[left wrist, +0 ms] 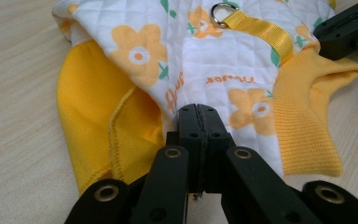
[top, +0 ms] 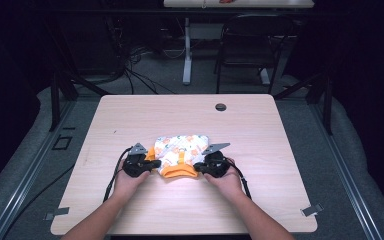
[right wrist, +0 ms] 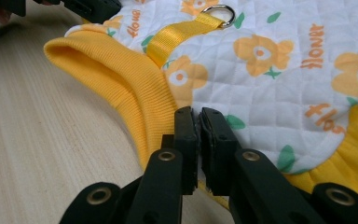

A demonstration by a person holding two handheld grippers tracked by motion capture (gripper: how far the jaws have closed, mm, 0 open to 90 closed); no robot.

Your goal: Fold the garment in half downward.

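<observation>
A small quilted white garment (top: 180,150) with orange flowers, yellow ribbed collar (top: 178,172) and a yellow strap with a metal ring (left wrist: 221,13) lies flat on the wooden table (top: 130,115). My left gripper (top: 150,162) is shut on the garment's left edge; in the left gripper view its jaws pinch the fabric (left wrist: 199,116) by the yellow sleeve (left wrist: 98,116). My right gripper (top: 200,166) is shut on the right side, jaws closed on the cloth (right wrist: 198,123) next to the collar (right wrist: 121,84). The ring (right wrist: 219,14) lies flat.
A round cable hole (top: 220,107) sits near the table's far edge. A black chair (top: 250,45) and a white table leg (top: 187,55) stand beyond the table. Metal clips (top: 311,210) sit at the near corners.
</observation>
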